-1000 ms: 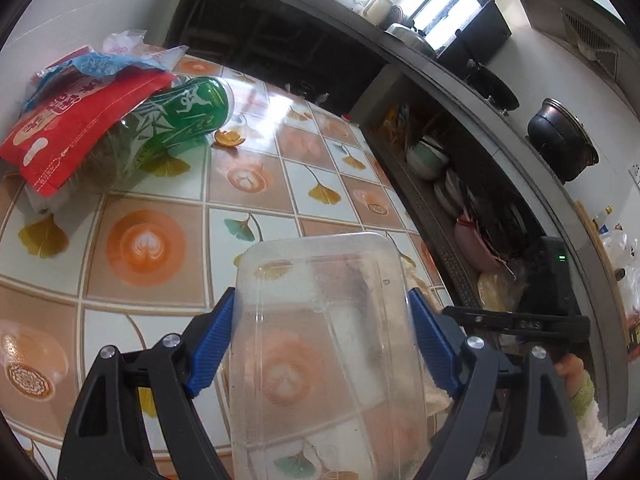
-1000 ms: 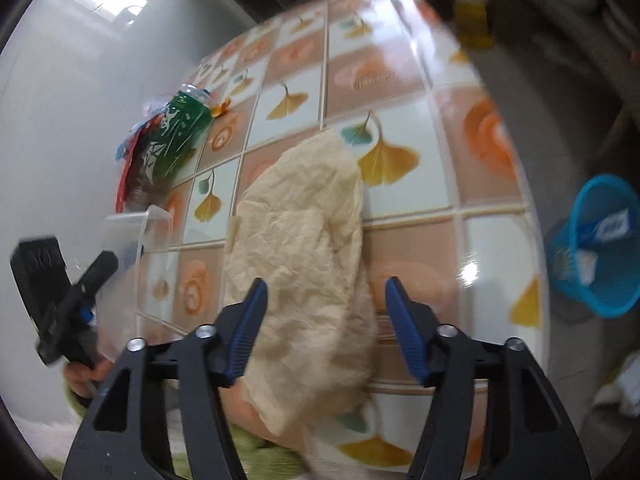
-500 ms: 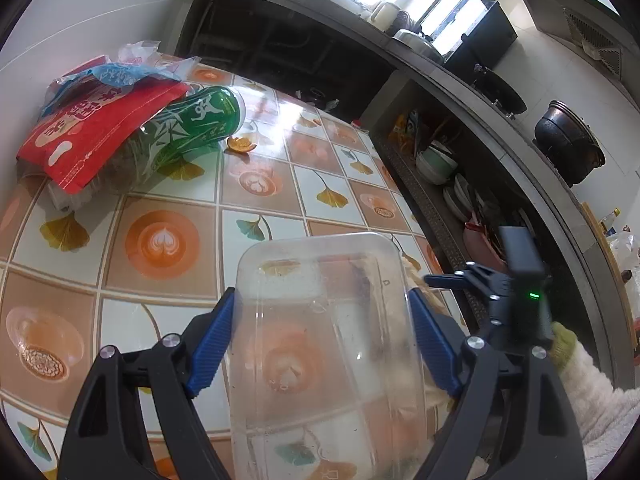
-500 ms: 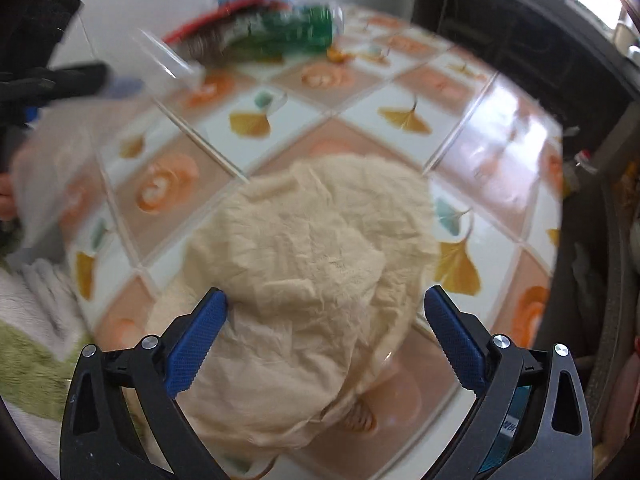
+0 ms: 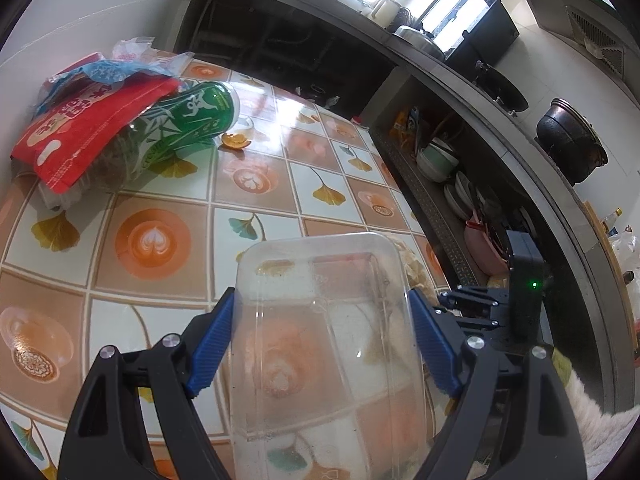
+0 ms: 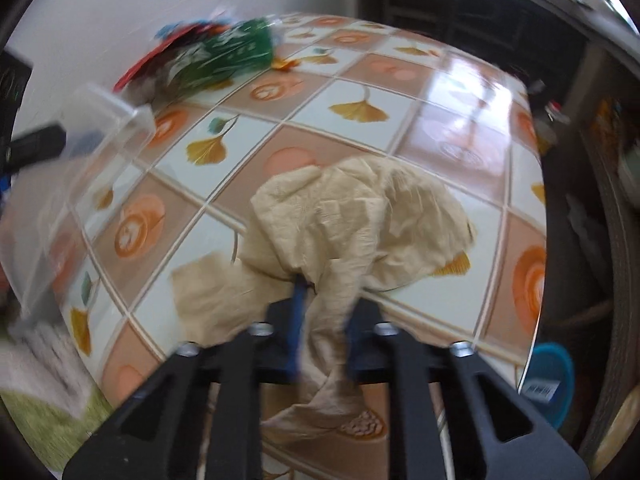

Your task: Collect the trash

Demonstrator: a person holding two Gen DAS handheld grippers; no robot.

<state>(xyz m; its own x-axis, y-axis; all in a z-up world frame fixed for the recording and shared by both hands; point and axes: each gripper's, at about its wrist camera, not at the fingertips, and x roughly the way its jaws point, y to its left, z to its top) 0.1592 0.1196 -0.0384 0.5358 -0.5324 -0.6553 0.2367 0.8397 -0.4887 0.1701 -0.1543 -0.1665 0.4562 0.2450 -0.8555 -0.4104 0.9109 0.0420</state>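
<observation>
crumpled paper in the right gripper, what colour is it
Pale beige, a tan-cream tone. The crumpled paper, pinched in the right gripper, shows best in the right wrist view.

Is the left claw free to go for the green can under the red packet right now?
Probably not: the left claw is shut on the clear plastic container, though bare tiled table lies before the green can.
</observation>
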